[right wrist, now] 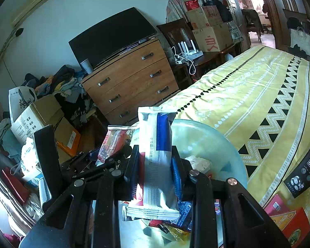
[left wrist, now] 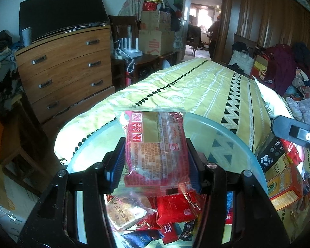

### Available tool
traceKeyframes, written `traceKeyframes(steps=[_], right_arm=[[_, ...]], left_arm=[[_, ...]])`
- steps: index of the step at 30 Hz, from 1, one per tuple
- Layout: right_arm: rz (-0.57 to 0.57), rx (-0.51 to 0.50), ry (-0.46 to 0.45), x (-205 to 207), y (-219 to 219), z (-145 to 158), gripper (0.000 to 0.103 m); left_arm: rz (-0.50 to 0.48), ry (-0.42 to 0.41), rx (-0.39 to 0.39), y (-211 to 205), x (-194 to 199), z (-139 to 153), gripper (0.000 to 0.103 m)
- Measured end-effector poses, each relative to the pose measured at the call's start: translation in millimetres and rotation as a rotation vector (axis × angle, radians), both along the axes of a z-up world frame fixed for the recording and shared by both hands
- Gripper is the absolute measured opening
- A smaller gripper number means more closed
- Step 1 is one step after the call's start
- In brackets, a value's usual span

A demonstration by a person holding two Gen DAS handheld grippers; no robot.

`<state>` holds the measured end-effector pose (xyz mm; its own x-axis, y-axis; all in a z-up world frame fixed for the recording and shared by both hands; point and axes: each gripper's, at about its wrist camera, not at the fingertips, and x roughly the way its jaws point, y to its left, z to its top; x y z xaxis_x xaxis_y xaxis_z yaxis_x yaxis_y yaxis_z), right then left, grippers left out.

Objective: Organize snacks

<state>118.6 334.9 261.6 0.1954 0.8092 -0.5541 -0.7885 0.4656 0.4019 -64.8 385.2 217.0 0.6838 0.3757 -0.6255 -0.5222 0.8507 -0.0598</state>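
Note:
My left gripper (left wrist: 154,161) is shut on a red and gold snack packet (left wrist: 155,144), held upright above a pale blue translucent bowl (left wrist: 227,138). Several small wrapped snacks (left wrist: 171,208) lie in the bowl beneath it. My right gripper (right wrist: 155,165) is shut on a white, blue and red snack packet (right wrist: 157,161), also upright over the same bowl (right wrist: 206,140). In the right wrist view the left gripper (right wrist: 105,157) shows at the left with its red packet (right wrist: 113,140). In the left wrist view, part of the right gripper's body (left wrist: 295,134) enters at the right edge.
The bowl rests on a bed with a yellow patterned cover (left wrist: 206,86). Snack boxes (left wrist: 283,184) and a black box (right wrist: 305,173) lie to the right on the bed. A wooden chest of drawers (left wrist: 66,70) and cardboard boxes (left wrist: 155,41) stand beyond the bed's left edge.

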Motion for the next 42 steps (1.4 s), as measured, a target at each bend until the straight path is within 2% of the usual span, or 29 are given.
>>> traceKeyframes(steps=[42], right_arm=[[0.014,-0.02,0.013,0.8,9.1,1.8,0.032]], left_arm=[[0.003,-0.011,-0.036,-1.2,0.4,-3.8,0.054]])
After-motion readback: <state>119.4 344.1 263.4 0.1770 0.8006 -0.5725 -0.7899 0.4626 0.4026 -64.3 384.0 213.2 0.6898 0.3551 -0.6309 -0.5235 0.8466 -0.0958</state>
